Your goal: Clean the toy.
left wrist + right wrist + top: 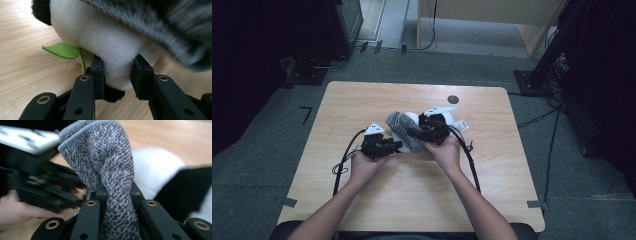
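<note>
Worktop (362, 100), pale wood, carries everything; the work sits mid-worktop.

Panda plush (105, 40): white body, black patches, green felt leaf (63, 50) at its side. It rests on the worktop between my two hands. I judge it light, soft and squashy, not fragile; the fur could slide in a loose pinch, so the best hold is a narrow limb or a fold, not the round body.

Grey knit sock (107, 170): ribbed cuff up top, stretchy and limp by the look, draped over the plush. It'll bunch and sag, so take it near the cuff edge for control.

Left tool (117, 75): jaws clamped on a white paw-like lobe of the plush, pads pressing in from both sides.

Right tool (117, 195): jaws pinched together on the sock, fabric bunched between them.

Pose, from the high view: both forearms come in from the bottom edge, converging. Left hand (364, 165) is low, tool aimed right toward the plush. Right hand (444, 150) is angled inward, tool pointing left, nearly meeting the other.
</note>
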{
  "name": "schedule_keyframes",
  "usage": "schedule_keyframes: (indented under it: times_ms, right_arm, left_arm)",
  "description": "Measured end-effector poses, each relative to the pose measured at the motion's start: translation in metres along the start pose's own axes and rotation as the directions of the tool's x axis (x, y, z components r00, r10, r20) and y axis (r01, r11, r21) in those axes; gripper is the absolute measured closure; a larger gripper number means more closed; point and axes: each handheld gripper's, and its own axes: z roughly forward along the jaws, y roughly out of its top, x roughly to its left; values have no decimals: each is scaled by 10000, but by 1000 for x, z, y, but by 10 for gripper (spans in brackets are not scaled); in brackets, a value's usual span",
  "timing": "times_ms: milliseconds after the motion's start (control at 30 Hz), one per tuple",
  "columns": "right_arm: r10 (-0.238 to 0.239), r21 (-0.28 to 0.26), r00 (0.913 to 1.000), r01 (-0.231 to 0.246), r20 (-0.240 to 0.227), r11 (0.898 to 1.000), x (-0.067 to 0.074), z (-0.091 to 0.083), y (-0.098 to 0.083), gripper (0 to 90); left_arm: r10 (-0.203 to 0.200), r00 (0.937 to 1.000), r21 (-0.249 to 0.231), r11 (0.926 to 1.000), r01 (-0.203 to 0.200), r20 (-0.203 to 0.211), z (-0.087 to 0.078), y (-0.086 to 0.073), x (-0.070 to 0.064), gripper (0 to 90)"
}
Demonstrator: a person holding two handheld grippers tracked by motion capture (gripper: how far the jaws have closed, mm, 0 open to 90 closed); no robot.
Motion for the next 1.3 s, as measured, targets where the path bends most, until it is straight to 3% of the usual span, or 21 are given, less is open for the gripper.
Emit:
schedule_keyframes:
  times_ms: [100, 267, 367, 800, 1000, 1300]
  right_arm:
    - [220, -105, 9998, -220, -23, 9997, -8, 2, -4, 778]
    - [-301, 22, 9977, 300, 608, 9995, -9, -4, -2, 777]
    - [-274, 63, 9960, 270, 855, 9996, -15, -12, -3, 777]
    - [505, -635, 9879, -415, 1469, 9971, -43, -58, -2, 780]
    - [1164, -1130, 9773, -974, 1769, 9888, -62, -82, -6, 779]
    - [1612, -1398, 9652, -1341, 2061, 9811, -83, -92, -17, 778]
  left_arm:
    - [-17, 10000, -65, 10000, 17, 32, 0, 0, 0, 676]
    - [41, 10000, 23, 10000, -41, -31, 1, 0, 0, 681]
    - [10, 10000, 26, 10000, -10, -18, 1, 1, 1, 684]
    - [94, 9999, -28, 10000, -94, 73, 2, 5, 5, 702]
    - [101, 9999, 9, 9999, -101, 73, 2, 6, 5, 704]
    - [155, 9999, 41, 9999, -155, 41, 2, 8, 8, 705]
